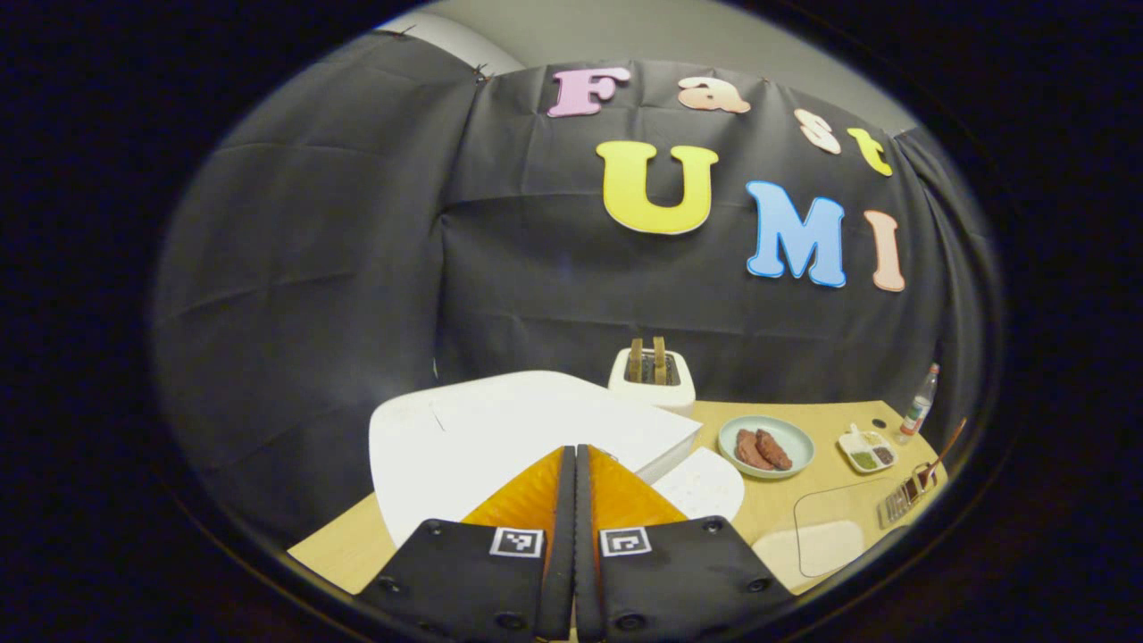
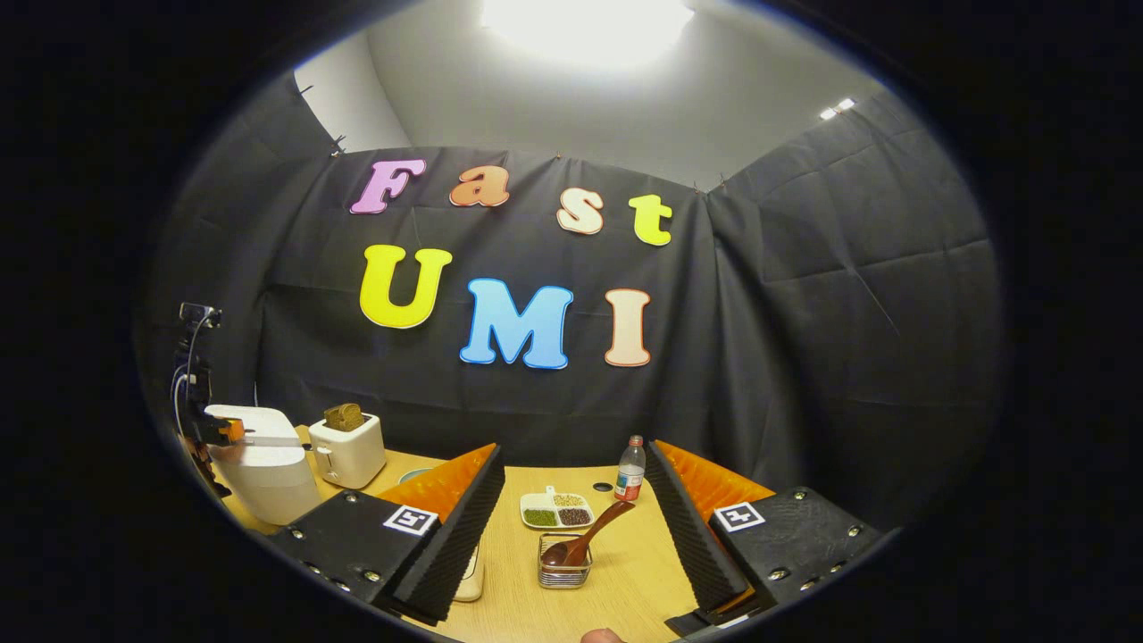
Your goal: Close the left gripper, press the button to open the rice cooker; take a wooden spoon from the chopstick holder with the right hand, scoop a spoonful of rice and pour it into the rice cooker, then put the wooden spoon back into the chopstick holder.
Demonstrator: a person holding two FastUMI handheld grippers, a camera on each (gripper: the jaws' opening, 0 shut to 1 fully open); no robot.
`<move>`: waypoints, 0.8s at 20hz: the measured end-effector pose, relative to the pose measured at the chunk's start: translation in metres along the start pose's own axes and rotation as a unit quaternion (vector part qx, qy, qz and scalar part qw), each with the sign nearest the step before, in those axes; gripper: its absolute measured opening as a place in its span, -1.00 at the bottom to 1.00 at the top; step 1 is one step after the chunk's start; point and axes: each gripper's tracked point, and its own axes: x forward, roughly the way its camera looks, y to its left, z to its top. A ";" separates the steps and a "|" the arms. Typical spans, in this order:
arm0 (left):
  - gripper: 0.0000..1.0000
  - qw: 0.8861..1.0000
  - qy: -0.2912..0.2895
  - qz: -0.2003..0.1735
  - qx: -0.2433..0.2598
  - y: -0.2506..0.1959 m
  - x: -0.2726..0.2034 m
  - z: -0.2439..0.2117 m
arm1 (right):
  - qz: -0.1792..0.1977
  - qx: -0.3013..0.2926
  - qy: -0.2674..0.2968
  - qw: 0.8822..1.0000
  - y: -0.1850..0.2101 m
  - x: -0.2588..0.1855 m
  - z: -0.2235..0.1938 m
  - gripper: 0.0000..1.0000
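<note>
left gripper (image 1: 574, 464): fingers pressed flat together with nothing between them, tips sitting right over the top of the rice cooker; can't tell whether they actually touch the lid

rice cooker (image 1: 500, 429): white, lid down, at the left end of the table (image 1: 786, 513); in the right gripper view it's the white body (image 2: 263, 469) far left, with the other gripper reaching over its top

right gripper (image 2: 571, 500): jaws wide apart, holding nothing, hanging above the table and looking straight at the chopstick holder

chopstick holder (image 2: 563, 572): small shiny wire basket standing on the table between the two fingers as seen from the right gripper view, but further out, not touched by either

wooden spoon (image 2: 585, 536): dark brown, bowl down in the holder, handle leaning up and to the right; in the left gripper view it's tiny at the far right edge (image 1: 938, 455)

divided dish (image 2: 558, 511): white, just behind the holder, with green, dark and pale grains in separate sections

bottle (image 2: 630, 470): clear with a red cap, upright behind the dish

toaster (image 1: 652, 379): white, right behind the rice cooker, two slices sticking out the top

plate (image 1: 766, 445): pale green, with reddish-brown pieces on it, right of the toaster

cutting board (image 1: 826, 527): see-through, lying flat near the front right of the table
</note>
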 end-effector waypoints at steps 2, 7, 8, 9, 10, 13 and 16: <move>-0.81 1.000 -0.019 0.010 -0.004 0.003 -0.009 0.020 | 0.006 0.008 0.000 1.000 -0.004 0.004 -0.001 0.94; -0.82 0.997 -0.069 0.032 0.000 0.002 -0.039 0.059 | 0.020 0.016 0.000 1.000 -0.015 0.015 -0.006 0.94; -0.82 0.996 -0.079 0.033 0.002 -0.002 -0.047 0.065 | 0.021 0.019 0.002 1.000 -0.017 0.018 -0.009 0.94; -0.80 0.995 -0.089 0.033 0.004 -0.007 -0.058 0.070 | 0.024 0.023 0.004 0.999 -0.019 0.021 -0.011 0.94; -0.78 0.995 -0.101 0.022 0.004 -0.016 -0.070 0.079 | 0.027 0.029 0.006 0.999 -0.020 0.024 -0.013 0.94; 0.31 0.993 -0.120 0.003 0.007 -0.042 -0.097 0.086 | 0.032 0.038 0.008 0.999 -0.026 0.035 -0.017 0.94; 0.89 0.989 -0.147 -0.011 0.018 -0.065 -0.127 0.105 | 0.030 0.035 0.003 0.999 -0.033 0.048 -0.018 0.94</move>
